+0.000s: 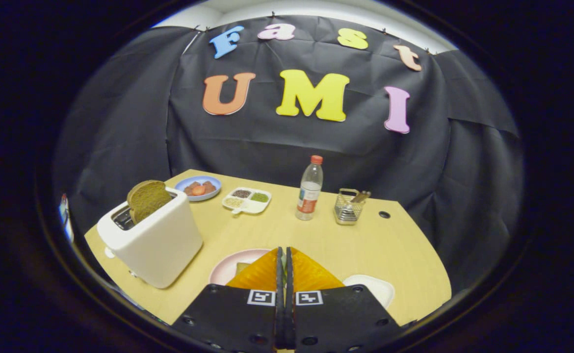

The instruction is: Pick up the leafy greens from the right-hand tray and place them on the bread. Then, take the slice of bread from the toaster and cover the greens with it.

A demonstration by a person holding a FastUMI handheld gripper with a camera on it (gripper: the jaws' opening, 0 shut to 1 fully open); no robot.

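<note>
Gripper view: hand-held gripper (285, 260) closed, holding nothing, above pink plate (228, 267); white tray (378, 287) just right of plate, greens hidden; toaster (152, 240) left of plate.

One camera here, riding on the claw (285, 255) and looking forward along its two orange fingers, which sit pressed together. It hangs above the near edge of the desk (316, 240), tilted down across the top toward the far edge and the black cloth wall (277, 142). The toaster (152, 235) at the left edge sits close; the bottle (309, 189) stands well back.
</note>
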